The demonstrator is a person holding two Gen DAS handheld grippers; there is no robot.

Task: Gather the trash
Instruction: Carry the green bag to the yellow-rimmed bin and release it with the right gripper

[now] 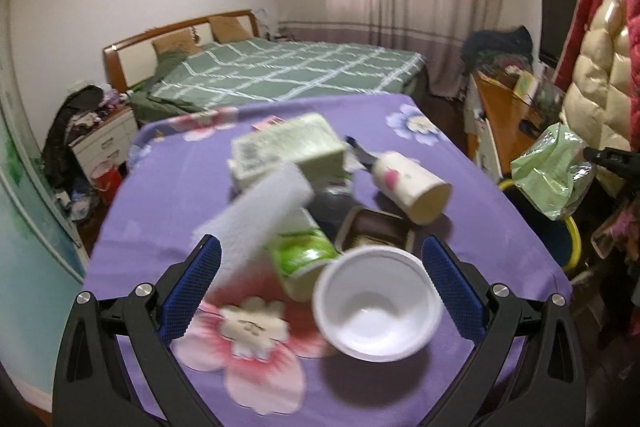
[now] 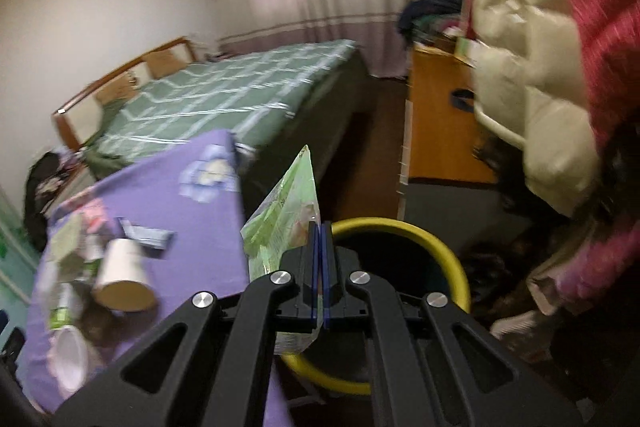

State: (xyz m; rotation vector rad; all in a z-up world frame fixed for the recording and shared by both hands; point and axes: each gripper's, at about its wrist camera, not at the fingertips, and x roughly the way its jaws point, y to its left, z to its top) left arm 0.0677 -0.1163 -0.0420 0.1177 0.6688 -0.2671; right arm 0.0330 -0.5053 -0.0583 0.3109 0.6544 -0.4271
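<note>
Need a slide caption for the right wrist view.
Right gripper, shut on a green plastic wrapper, holds it above the yellow-rimmed bin beside the purple-clothed table.

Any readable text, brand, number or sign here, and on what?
Nothing can be read.
Green-and-white box: a dark printed patch, too blurred.
Green wrapper in the right gripper: print too small and blurred.
Green-labelled cup: blurred.

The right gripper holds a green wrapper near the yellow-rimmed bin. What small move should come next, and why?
Probably carry the green plastic wrapper a little further over the bin's yellow rim, then open. The right gripper is shut on the wrapper, which hangs partly outside the rim, beside the purple tablecloth, so releasing now might miss.
</note>
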